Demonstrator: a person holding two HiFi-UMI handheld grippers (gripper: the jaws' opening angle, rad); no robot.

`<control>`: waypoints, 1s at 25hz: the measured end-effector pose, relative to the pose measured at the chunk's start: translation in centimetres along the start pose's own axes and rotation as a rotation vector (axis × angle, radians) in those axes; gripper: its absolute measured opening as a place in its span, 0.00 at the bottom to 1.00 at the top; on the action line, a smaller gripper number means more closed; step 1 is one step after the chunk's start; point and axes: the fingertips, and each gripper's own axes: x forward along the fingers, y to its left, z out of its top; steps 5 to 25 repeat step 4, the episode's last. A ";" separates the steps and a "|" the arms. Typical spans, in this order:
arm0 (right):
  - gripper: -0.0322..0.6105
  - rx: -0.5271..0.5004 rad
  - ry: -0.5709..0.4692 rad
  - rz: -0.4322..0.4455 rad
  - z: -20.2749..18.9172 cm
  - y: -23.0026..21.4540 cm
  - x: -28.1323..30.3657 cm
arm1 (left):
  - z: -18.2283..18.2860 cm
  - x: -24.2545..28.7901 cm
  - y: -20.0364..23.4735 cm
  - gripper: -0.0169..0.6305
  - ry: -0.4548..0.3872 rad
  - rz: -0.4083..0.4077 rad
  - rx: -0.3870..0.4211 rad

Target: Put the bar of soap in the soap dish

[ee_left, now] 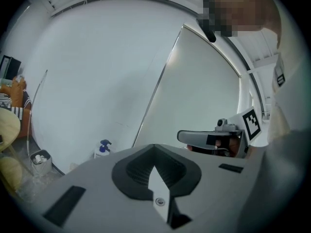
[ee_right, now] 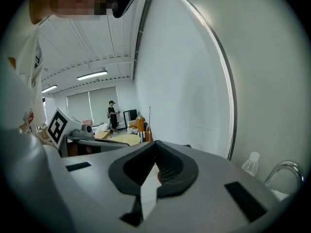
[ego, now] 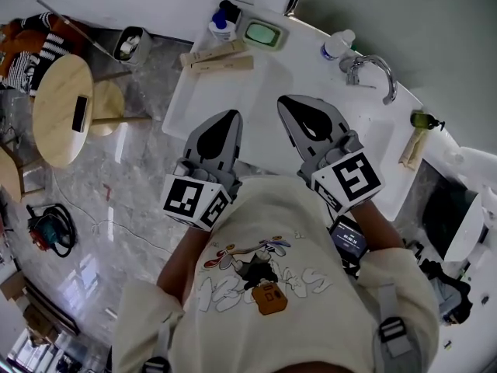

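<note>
Holds left claw (ego: 225, 123) and right claw (ego: 295, 111) pinched together, empty, above the near side of the white table (ego: 264, 80). Seems done or not begun: green rounded bar of soap (ego: 262, 33) apparently lying in the pale soap dish (ego: 283, 39) at the far edge, beside a blue-capped bottle (ego: 224, 23). Leaves open table between; calls for minding the chrome tap (ego: 380, 72), far right.

No legible txt; shirt (ego: 268, 231) print too blurry.
</note>
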 end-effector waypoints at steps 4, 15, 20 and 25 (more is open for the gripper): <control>0.06 -0.012 -0.006 -0.012 0.2 0.3 0.1 | -0.6 -0.6 0.6 0.04 0.017 -0.002 0.001; 0.06 -0.012 -0.006 -0.012 0.2 0.3 0.1 | -0.6 -0.6 0.6 0.04 0.017 -0.002 0.001; 0.06 -0.012 -0.006 -0.012 0.2 0.3 0.1 | -0.6 -0.6 0.6 0.04 0.017 -0.002 0.001; 0.06 -0.012 -0.006 -0.012 0.2 0.3 0.1 | -0.6 -0.6 0.6 0.04 0.017 -0.002 0.001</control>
